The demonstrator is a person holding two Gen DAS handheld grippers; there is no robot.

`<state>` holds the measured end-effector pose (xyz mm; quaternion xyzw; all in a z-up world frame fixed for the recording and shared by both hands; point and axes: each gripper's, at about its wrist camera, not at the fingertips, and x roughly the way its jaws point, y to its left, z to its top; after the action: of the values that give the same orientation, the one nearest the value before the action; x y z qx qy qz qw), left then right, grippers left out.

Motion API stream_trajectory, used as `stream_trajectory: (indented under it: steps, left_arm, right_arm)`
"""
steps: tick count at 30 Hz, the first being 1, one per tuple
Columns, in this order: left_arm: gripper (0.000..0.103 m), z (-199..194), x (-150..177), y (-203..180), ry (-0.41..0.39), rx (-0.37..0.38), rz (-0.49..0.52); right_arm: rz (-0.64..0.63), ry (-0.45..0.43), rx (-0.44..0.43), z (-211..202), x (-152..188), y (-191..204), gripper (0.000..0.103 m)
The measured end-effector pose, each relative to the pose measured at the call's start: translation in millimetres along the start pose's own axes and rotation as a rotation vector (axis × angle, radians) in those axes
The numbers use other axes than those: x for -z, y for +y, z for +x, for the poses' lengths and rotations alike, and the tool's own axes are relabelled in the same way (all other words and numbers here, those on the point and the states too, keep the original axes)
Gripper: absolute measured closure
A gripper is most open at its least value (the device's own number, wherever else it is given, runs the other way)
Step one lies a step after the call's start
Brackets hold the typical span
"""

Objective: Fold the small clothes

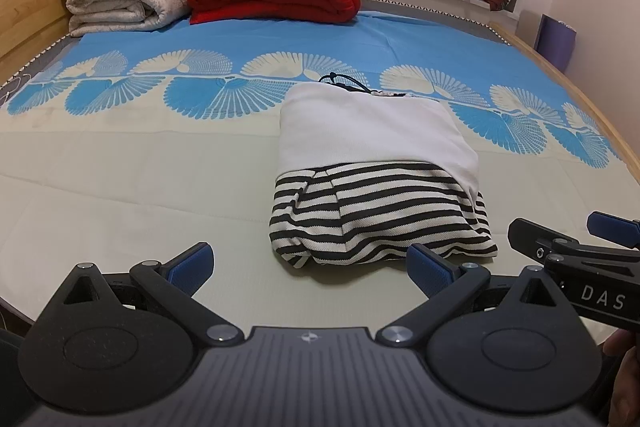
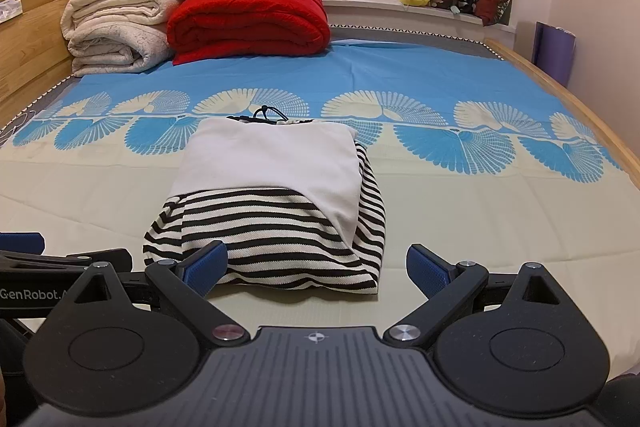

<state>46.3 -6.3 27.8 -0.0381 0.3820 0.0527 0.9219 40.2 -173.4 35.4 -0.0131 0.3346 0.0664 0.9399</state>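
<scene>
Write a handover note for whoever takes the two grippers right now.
Left gripper: open, empty, low over the bed just short of the garment.
Right gripper: open, empty, beside it on the right.
Striped garment: folded into a compact bundle on the sheet, white panel on top, black drawstring at the far edge.
Done: this piece looks folded.
Left: tidy or set it aside; no other small clothes visible.

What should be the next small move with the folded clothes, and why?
Probably nothing more than a small tidy: the striped garment already lies folded under the white garment, and both the left gripper and the right gripper are open, holding nothing. Perhaps tuck the black drawstring.
</scene>
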Motion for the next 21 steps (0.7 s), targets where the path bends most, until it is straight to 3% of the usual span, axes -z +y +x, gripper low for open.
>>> stream_trajectory:
  steps: [21]
  left_arm:
    - [0.001, 1.3, 2.4, -1.5, 0.008, 0.003, -0.006]
  right_arm:
    - [-0.002, 0.001, 0.0, -0.2, -0.3, 0.2, 0.007]
